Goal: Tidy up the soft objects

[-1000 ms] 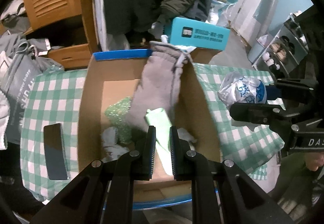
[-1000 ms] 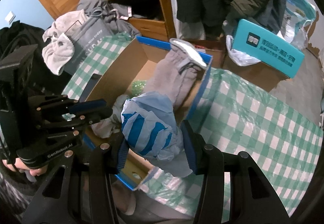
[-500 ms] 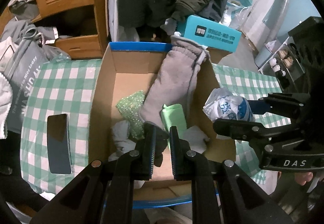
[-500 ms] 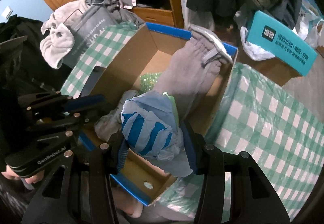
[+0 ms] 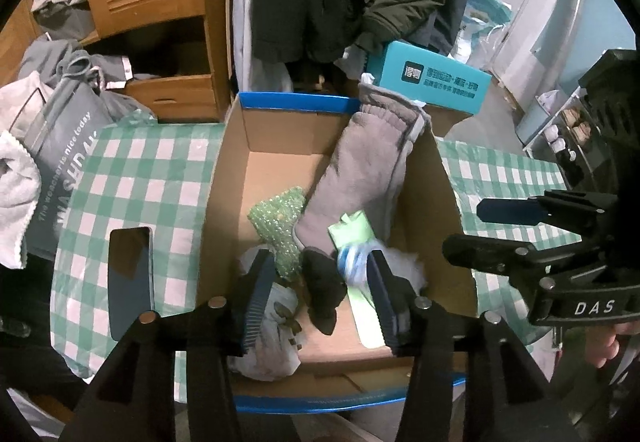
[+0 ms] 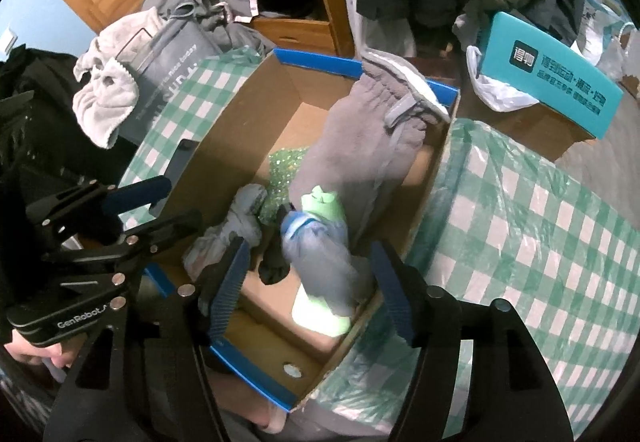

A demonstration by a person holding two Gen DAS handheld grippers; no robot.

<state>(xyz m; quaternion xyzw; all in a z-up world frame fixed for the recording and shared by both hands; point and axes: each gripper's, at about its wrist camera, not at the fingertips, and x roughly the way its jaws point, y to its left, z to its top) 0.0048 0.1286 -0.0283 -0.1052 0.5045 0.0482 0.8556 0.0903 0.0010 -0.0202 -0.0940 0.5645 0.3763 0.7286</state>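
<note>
The blue-and-white striped soft bundle (image 6: pixel 316 242) lies inside the open brown cardboard box with blue edging (image 6: pixel 320 60), on top of a pale green folded cloth (image 6: pixel 324 202) near the box's 5 o'clock corner. In the left wrist view only a small part of the bundle (image 5: pixel 352 262) shows past one finger. A long grey fleece garment (image 6: pixel 360 146) drapes from the box floor up over the rim at 1 o'clock. A sparkly green scrubbing cloth (image 5: pixel 280 218) sits at the centre of the box, with a dark sock-like piece (image 5: pixel 322 282) and a crumpled whitish-grey cloth (image 6: pixel 240 218) toward 7 o'clock.

The right gripper (image 6: pixel 308 286) hovers over the bundle with its fingers spread wide, holding nothing. The left gripper (image 5: pixel 318 294) likewise stands wide apart and empty above the box.

The box rests on a tabletop covered in green-and-white checked cloth (image 5: pixel 132 178), where a dark flat phone (image 5: pixel 130 274) lies at 9 o'clock. A teal printed carton (image 5: pixel 430 78) stands beyond at 1 o'clock.
</note>
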